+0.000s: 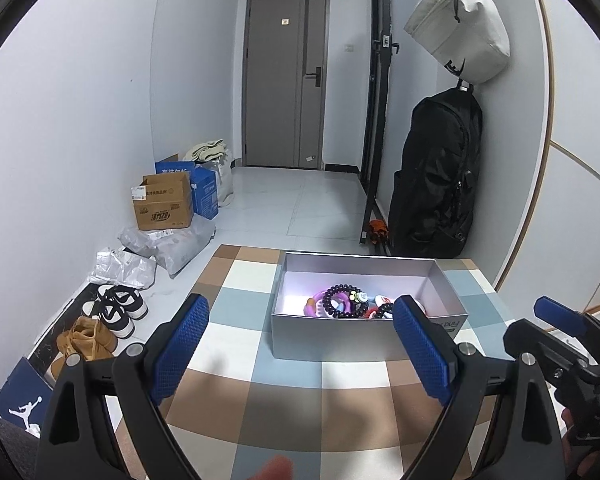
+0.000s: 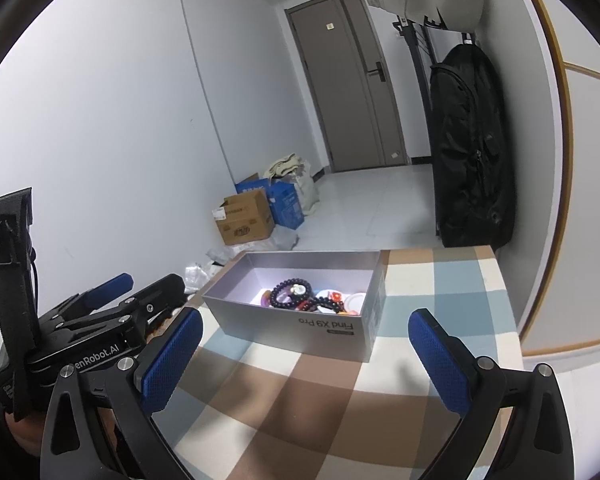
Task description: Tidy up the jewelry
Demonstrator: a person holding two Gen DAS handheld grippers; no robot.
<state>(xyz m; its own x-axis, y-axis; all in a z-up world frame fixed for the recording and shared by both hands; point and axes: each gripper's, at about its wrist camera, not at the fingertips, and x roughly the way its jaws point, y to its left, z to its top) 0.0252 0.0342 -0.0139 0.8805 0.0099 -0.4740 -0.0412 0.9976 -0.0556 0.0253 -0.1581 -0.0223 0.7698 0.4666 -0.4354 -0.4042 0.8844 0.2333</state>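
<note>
A grey open box (image 1: 340, 340) (image 2: 300, 330) stands on the checked tablecloth (image 1: 260, 392) (image 2: 284, 392). Inside lies a heap of jewelry: a dark bead bracelet (image 1: 342, 300) (image 2: 290, 294), purple and red pieces and small round white items. My left gripper (image 1: 300, 352) hovers open over the cloth just in front of the box, nothing between its blue pads. My right gripper (image 2: 306, 356) is also open and empty, in front of the box's printed side. Each gripper shows at the edge of the other's view.
The table's right edge runs along a white wall. Beyond its far edge is tiled floor with cardboard boxes (image 1: 164, 202) (image 2: 246, 218), plastic bags and shoes (image 1: 116, 312) at left. A black backpack (image 1: 436, 176) (image 2: 472, 148) hangs at right, a grey door behind.
</note>
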